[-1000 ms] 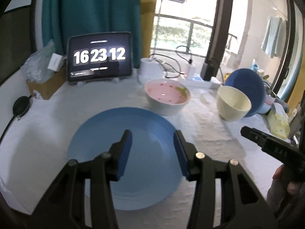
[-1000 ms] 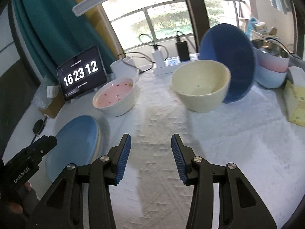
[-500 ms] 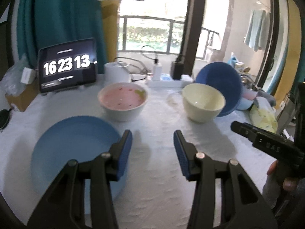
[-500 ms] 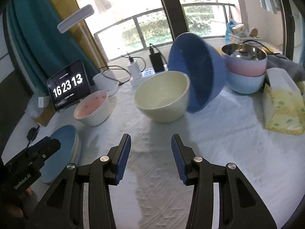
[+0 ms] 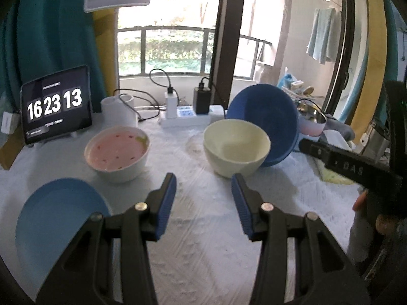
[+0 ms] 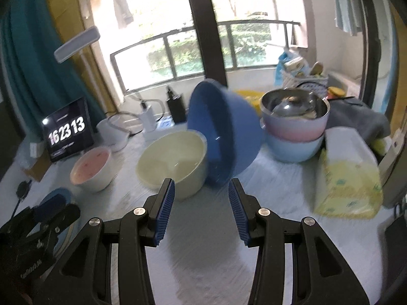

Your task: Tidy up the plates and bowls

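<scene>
Five loose or stacked pieces of crockery on the white-covered table (image 5: 203, 267), listed by size.

1. Dark blue bowl (image 6: 223, 132), tipped on its side toward the table's far right, leaning against item 3; not put away.
2. Light blue plate (image 5: 58, 218), flat near the front left edge, alone.
3. Cream bowl (image 5: 236, 150), upright, mid-table, touching item 1; empty.
4. Stack near the far right edge: steel-lined pink bowl (image 6: 295, 119) nested in a pale blue bowl (image 6: 292, 147). Judged the only sorted part so far.
5. Pink-lined white bowl (image 5: 117, 152), upright, mid-left, in front of the clock tablet (image 5: 54, 106).

Tools: left gripper (image 5: 203, 198), jaws spread wide, nothing between them, over bare cloth facing the gap between items 3 and 5. Right gripper (image 6: 201, 203), jaws likewise spread and empty, pointed at items 1 and 3.

Status: early, by appearance. Three bowls and the plate remain ungathered; the leaning blue bowl looks the likeliest next pick and could roll if item 3 is moved first.
</scene>
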`<action>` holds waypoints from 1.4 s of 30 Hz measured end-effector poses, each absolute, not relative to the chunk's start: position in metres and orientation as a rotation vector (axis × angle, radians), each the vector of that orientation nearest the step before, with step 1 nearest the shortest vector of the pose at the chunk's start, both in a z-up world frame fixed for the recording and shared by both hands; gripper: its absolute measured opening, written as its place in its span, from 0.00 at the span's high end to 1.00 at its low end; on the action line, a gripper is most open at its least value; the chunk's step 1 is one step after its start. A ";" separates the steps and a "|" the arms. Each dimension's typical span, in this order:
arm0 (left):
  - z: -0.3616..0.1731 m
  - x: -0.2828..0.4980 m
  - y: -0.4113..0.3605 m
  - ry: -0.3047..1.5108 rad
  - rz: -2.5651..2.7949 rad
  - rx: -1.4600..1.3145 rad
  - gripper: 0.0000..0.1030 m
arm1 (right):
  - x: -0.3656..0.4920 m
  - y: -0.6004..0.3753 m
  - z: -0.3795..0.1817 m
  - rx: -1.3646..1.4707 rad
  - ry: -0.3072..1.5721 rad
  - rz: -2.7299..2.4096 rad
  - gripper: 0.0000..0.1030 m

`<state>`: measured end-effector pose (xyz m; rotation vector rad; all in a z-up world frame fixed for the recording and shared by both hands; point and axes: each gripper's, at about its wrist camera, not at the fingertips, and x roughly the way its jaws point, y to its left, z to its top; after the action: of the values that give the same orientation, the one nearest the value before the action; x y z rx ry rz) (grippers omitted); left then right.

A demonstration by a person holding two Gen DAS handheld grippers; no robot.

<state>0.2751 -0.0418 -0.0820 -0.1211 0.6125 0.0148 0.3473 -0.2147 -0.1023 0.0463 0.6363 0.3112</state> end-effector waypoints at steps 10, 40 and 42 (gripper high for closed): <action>-0.096 0.304 -0.042 0.645 -0.027 -0.136 0.54 | 0.380 -0.211 -0.101 0.018 0.621 0.219 0.55; -0.110 0.316 -0.124 0.716 -0.187 -0.064 0.54 | 0.333 -0.250 -0.114 -0.083 0.524 0.017 0.85; -0.113 0.317 -0.137 0.727 -0.212 -0.057 0.54 | 0.324 -0.264 -0.115 -0.053 0.537 0.014 0.85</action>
<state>0.3170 -0.1366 -0.1130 -0.0570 0.7275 -0.2123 0.3244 -0.2642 -0.1148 -0.0532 0.5365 0.0141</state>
